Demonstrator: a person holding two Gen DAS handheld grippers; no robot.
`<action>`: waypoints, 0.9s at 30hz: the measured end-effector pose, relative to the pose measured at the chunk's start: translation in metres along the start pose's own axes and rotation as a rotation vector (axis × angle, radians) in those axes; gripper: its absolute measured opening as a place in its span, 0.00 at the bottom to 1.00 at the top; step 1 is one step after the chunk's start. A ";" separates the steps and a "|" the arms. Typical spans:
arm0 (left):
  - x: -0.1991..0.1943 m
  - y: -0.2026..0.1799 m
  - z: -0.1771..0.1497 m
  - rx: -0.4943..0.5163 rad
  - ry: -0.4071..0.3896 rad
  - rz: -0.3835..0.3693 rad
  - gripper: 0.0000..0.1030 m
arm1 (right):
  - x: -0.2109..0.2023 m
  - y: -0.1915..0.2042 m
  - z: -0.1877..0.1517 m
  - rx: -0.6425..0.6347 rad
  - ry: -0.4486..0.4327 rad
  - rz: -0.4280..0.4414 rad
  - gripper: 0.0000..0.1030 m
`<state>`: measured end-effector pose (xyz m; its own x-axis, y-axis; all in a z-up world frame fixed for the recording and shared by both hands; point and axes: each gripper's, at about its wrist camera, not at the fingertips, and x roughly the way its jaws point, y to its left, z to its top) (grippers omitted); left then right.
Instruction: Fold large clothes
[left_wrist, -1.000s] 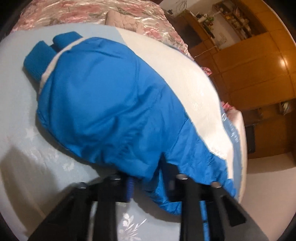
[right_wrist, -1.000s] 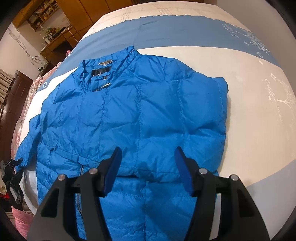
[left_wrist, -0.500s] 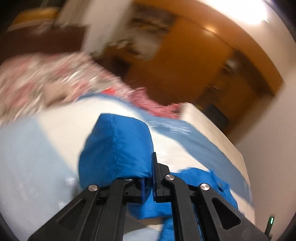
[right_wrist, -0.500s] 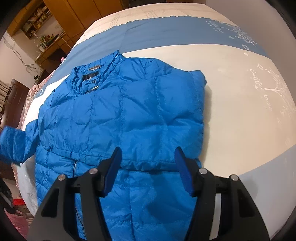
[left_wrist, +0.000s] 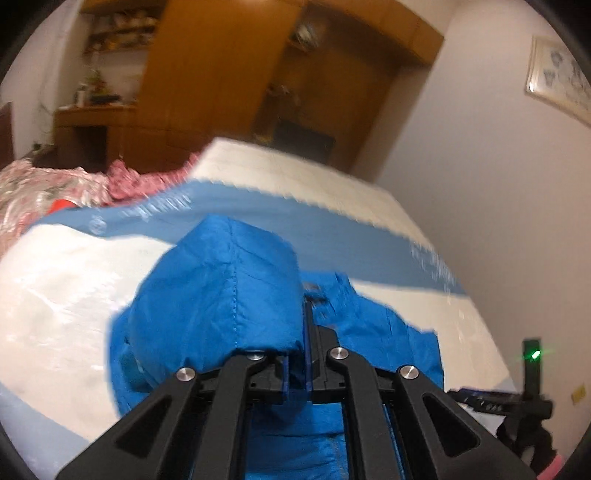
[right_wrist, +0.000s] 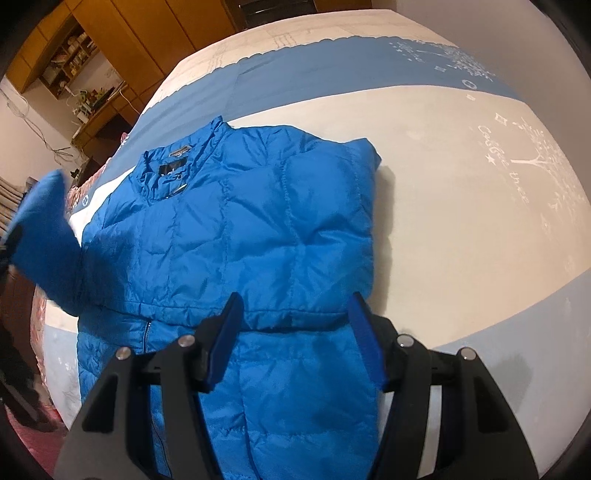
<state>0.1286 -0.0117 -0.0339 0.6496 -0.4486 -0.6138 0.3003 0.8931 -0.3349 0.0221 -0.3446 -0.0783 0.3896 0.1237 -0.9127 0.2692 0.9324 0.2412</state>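
Note:
A blue puffer jacket (right_wrist: 251, 229) lies face up on the bed, collar toward the far side, its right sleeve folded in over the body. My left gripper (left_wrist: 296, 373) is shut on the jacket's left sleeve (left_wrist: 221, 291), which bulges up in front of the camera. In the right wrist view that lifted sleeve (right_wrist: 44, 229) hangs in the air at the left. My right gripper (right_wrist: 295, 339) hovers open above the jacket's waist with nothing between its blue pads.
The bed (right_wrist: 461, 177) has a cover of white and blue bands. A pink floral quilt (left_wrist: 40, 192) lies at its far left. Wooden wardrobes (left_wrist: 221, 74) and shelves line the wall behind. The bed's right side is next to a white wall (left_wrist: 498, 166).
My left gripper closed on the sleeve end, lifted it off the bed and swung it over toward the jacket's body, rolling as it went. The right gripper drifted slightly and stayed open.

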 end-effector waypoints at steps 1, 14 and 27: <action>0.016 -0.007 -0.008 0.009 0.040 0.001 0.05 | 0.000 -0.001 0.000 0.002 -0.001 0.001 0.57; 0.083 -0.003 -0.094 -0.065 0.351 -0.079 0.22 | 0.008 0.020 0.004 -0.076 0.036 0.014 0.57; -0.006 0.099 -0.072 -0.204 0.303 0.194 0.39 | 0.030 0.172 0.021 -0.448 0.064 0.106 0.63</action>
<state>0.1037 0.0772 -0.1149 0.4367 -0.2896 -0.8517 0.0279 0.9507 -0.3089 0.0987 -0.1877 -0.0572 0.3357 0.2337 -0.9125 -0.1819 0.9666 0.1806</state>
